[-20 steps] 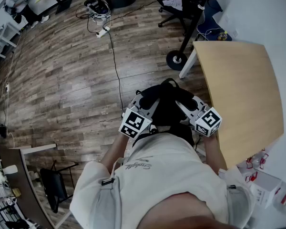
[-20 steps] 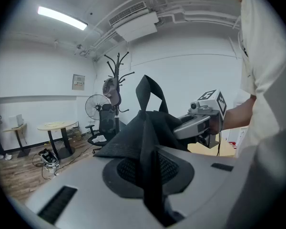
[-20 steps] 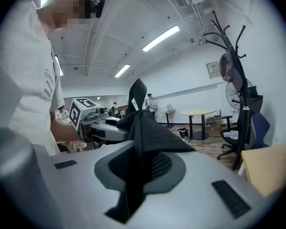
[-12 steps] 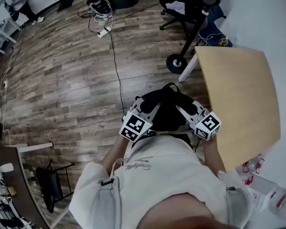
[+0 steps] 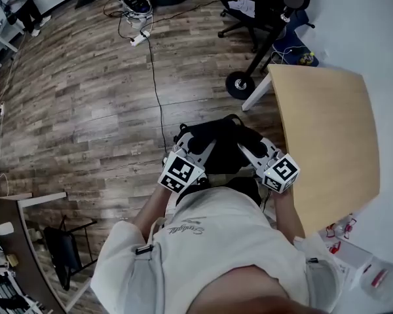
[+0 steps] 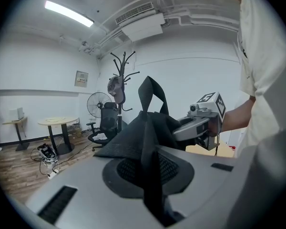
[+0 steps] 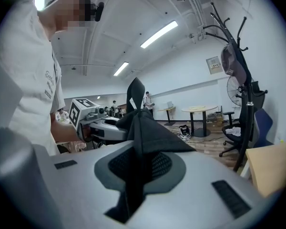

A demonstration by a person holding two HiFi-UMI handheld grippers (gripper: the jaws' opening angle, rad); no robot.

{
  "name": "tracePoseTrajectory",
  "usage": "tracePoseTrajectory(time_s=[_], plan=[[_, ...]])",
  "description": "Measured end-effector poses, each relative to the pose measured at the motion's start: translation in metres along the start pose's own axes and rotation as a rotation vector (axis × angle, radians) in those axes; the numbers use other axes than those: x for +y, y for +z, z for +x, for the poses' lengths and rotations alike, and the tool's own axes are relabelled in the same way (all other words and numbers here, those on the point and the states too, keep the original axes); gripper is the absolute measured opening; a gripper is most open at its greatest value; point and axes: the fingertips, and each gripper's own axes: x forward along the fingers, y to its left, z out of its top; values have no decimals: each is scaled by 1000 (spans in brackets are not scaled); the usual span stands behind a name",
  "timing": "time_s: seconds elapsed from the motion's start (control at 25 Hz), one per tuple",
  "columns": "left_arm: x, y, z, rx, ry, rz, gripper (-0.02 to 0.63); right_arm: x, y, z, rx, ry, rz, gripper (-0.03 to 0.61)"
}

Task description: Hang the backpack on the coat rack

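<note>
The black backpack (image 5: 221,146) hangs in front of the person, held between both grippers above the wooden floor. My left gripper (image 5: 195,140) is shut on its fabric from the left, and the cloth (image 6: 148,128) runs into the closed jaws of that gripper (image 6: 151,168). My right gripper (image 5: 246,144) is shut on it from the right, with black fabric (image 7: 143,128) pinched in this gripper (image 7: 135,173). The coat rack (image 6: 122,78) stands ahead, a grey item hanging on it; its round base (image 5: 239,84) is beyond the backpack and its pole (image 7: 242,94) rises at the right.
A light wooden table (image 5: 327,123) stands at the right, next to the rack's base. A black office chair (image 5: 252,8) is behind the rack. A cable and power strip (image 5: 143,41) lie on the floor ahead. A fan (image 6: 96,106) and a round table (image 6: 57,123) stand further off.
Both grippers keep their hold on the backpack. In the head view they and the person have drifted slightly left; the rack's base stays about where it was.
</note>
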Motion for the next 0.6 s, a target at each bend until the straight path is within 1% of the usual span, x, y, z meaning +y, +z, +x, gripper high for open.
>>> tracePoseTrajectory(time_s=[0.12, 0.4, 0.6], plan=[[9, 0, 2, -8, 8, -3, 41, -5, 2, 8, 4, 3, 3, 31], [33, -2, 13, 2, 17, -38, 41, -24, 2, 27, 31, 29, 10, 31], [48, 3, 30, 23, 16, -29, 41, -46, 4, 35, 17, 32, 29, 31]])
